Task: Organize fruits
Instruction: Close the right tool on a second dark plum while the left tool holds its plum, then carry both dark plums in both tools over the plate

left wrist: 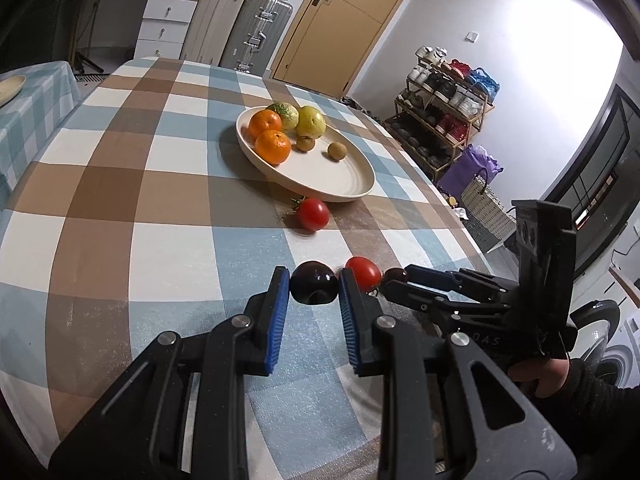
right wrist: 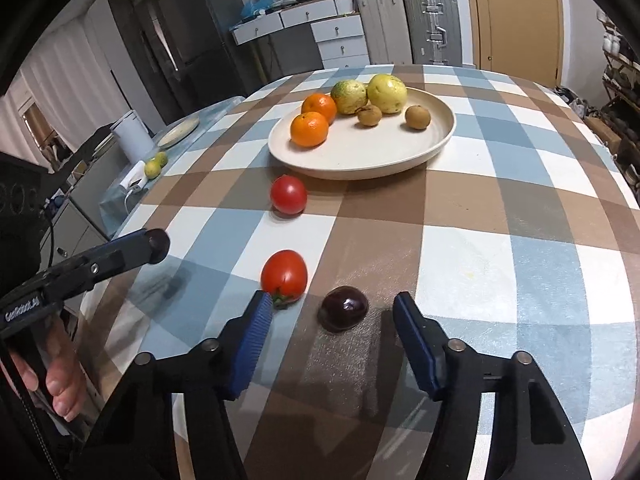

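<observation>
Both black claws [left wrist: 313, 286] [right wrist: 332, 308] carry ribbed blue pads, silver pivot screws, white lettering

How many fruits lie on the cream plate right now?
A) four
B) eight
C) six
C: the cream plate holds two oranges, two yellow-green fruits and two small brown fruits; the two red tomatoes lie on the checked cloth.

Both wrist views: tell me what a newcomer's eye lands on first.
The cream plate mid-table, holding two oranges, two yellow-green fruits and two small brown ones. Nearer, on the checked tablecloth, lie two red tomatoes. The left gripper is shut on one dark plum; another sits between the right gripper's open jaws.
</observation>
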Demonstrator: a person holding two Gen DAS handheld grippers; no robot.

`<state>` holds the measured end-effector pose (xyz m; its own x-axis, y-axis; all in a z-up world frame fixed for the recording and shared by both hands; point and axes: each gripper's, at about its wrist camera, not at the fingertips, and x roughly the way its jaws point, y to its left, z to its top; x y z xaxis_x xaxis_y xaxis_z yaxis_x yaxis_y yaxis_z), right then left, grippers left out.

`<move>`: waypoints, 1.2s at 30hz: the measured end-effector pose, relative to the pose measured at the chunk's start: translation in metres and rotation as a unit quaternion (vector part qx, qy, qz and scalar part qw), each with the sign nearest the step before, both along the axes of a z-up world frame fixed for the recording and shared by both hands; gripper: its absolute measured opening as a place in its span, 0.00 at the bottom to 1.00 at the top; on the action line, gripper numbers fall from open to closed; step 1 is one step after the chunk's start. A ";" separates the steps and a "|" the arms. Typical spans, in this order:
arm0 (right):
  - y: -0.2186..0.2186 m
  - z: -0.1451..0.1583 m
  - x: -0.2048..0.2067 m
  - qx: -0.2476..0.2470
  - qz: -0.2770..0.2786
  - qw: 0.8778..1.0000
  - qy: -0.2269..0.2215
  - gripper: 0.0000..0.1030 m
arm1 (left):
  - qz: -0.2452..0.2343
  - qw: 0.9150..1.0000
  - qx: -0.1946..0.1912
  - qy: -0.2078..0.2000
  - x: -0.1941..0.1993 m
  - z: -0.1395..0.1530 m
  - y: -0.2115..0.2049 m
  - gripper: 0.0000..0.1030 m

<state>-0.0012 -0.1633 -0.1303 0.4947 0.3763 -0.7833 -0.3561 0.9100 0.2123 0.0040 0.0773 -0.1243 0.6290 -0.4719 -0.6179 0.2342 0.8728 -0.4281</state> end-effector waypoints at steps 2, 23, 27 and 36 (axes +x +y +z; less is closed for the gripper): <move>0.000 -0.001 -0.001 -0.006 0.003 1.000 0.000 0.45 | -0.002 1.000 0.003 0.001 0.002 -0.001 -0.002 0.22; -0.040 0.013 0.009 0.065 -0.007 0.998 -0.021 0.25 | -0.010 0.998 0.059 -0.005 0.050 0.017 -0.053 0.22; -0.051 0.019 0.020 0.079 -0.007 0.996 -0.030 0.25 | -0.008 0.998 0.064 -0.004 0.076 0.022 -0.063 0.22; -0.059 0.032 0.073 0.092 -0.006 0.995 -0.043 0.25 | 0.005 0.996 0.092 -0.012 0.146 0.036 -0.074 0.22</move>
